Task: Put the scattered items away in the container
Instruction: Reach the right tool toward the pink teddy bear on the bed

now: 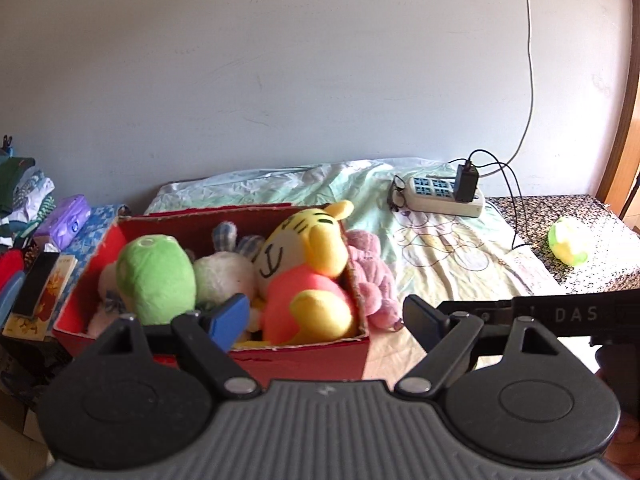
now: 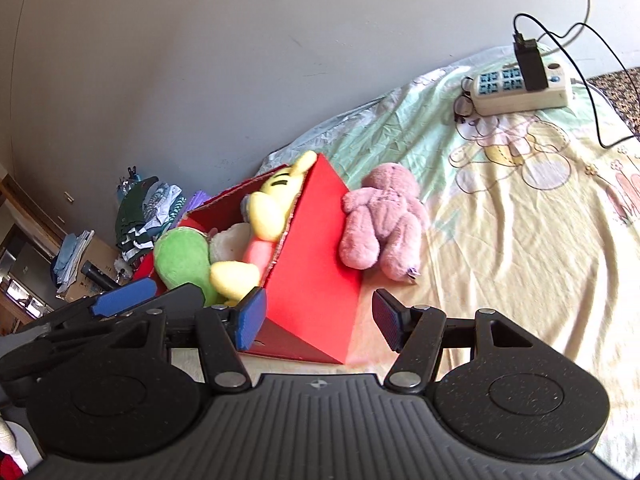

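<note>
A red cardboard box [image 1: 308, 356] on the bed holds a green plush [image 1: 156, 276], a white plush [image 1: 224, 276] and a yellow tiger plush in pink [image 1: 304, 276]. A pink teddy [image 2: 380, 224] lies on the sheet against the box's right wall, also in the left wrist view as the pink teddy [image 1: 374, 280]. A green-yellow plush ball [image 1: 568, 244] rests far right. My left gripper [image 1: 324, 320] hovers open over the box's near right corner, holding nothing. My right gripper [image 2: 320, 320] is open at the box's near corner, just short of the teddy.
A power strip [image 1: 440, 196] with a black charger and cables sits by the wall, with glasses [image 1: 398, 192] beside it. Left of the bed are folded clothes [image 1: 24, 196], a purple tissue pack [image 1: 68, 220] and books [image 1: 44, 296]. The wall runs close behind the bed.
</note>
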Available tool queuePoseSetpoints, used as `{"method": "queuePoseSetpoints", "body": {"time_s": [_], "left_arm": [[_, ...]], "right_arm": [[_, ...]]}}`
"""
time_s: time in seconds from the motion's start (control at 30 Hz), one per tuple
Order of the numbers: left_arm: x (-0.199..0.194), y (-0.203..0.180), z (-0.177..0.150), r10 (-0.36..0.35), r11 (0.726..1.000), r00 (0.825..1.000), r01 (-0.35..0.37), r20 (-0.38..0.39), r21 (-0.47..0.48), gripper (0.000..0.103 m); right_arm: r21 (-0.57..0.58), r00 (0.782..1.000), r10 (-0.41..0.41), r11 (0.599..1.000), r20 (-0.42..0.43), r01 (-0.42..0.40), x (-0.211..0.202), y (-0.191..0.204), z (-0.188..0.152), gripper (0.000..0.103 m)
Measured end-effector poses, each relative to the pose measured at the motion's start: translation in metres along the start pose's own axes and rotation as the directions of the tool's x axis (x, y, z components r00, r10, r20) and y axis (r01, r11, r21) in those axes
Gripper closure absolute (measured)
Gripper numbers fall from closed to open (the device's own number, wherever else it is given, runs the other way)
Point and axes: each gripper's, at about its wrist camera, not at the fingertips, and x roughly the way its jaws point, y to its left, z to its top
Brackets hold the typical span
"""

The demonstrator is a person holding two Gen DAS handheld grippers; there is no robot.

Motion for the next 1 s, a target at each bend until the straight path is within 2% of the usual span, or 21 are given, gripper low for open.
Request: {"method": "queuePoseSetpoints", "body": {"time_s": [0.17,0.3,0.47,0.63,0.77,0.9,1.0], "left_arm": [[0.009,-0.035,-0.012,-0.105,0.994,0.994,0.106,-0.04,0.01,0.018],[0.023,-0.058,-0.021,-0.147,0.985,0.985,0.154,-0.09,0.072,0.02],[0.049,-0.07,-0.032,-0.217,0.965,0.962,0.237,-0.168,0.116,0.02],[0.081,-0.082,-0.048,-0.256,0.94,0.937,0.299,-0.239,0.162,0.016],[0.103,-0.081,-0.062,-0.287,0.927,0.91,0.343,-0.3,0.153,0.016],[0.11,-0.081,-0.069,-0.269,0.929,0.921,0.325,-0.281,0.179,0.016],[0.115,-0.081,-0.07,-0.261,0.93,0.921,0.32,-0.288,0.182,0.016]], "right_arm": [[0.054,0.999,-0.032,0.998,-0.025,0.033,-0.003,-0.029,-0.007,0.041],[0.092,0.997,-0.066,0.993,-0.033,0.068,-0.004,-0.045,-0.01,0.043],[0.101,0.987,-0.157,0.982,-0.042,0.16,-0.003,-0.055,-0.012,0.046],[0.106,0.964,-0.257,0.959,-0.066,0.263,0.003,-0.066,-0.011,0.048],[0.098,0.959,-0.276,0.955,-0.064,0.281,0.011,-0.067,-0.01,0.048],[0.021,0.962,-0.26,0.965,-0.085,0.263,0.033,-0.057,-0.003,0.049],[-0.029,0.967,-0.224,0.975,-0.123,0.222,0.052,-0.051,0.005,0.05]]}}
